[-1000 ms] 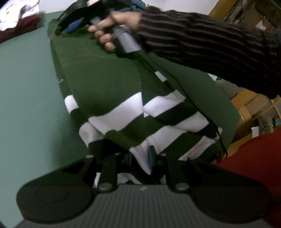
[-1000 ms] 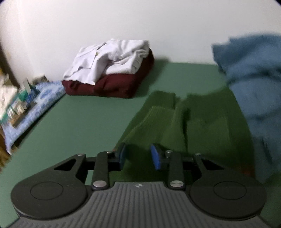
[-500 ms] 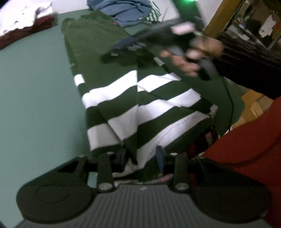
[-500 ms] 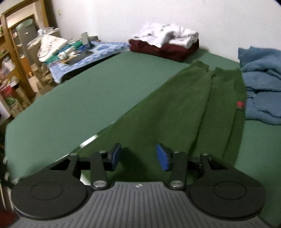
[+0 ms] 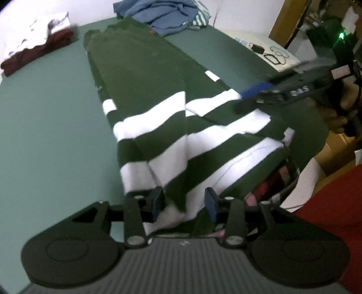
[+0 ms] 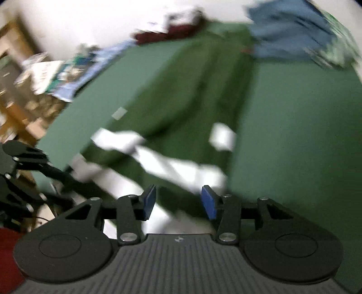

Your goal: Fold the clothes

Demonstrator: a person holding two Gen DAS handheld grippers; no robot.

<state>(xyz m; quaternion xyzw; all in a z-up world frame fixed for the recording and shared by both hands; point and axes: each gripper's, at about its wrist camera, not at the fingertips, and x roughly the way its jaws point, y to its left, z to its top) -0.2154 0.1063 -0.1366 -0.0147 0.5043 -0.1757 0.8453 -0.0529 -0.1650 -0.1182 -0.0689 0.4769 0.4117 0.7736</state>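
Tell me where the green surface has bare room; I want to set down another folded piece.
The widest bare stretch lies left of the striped sweater, reaching back to the maroon and white pile. A narrower strip runs right of the sweater. The far end is crowded by the blue clothes heap.
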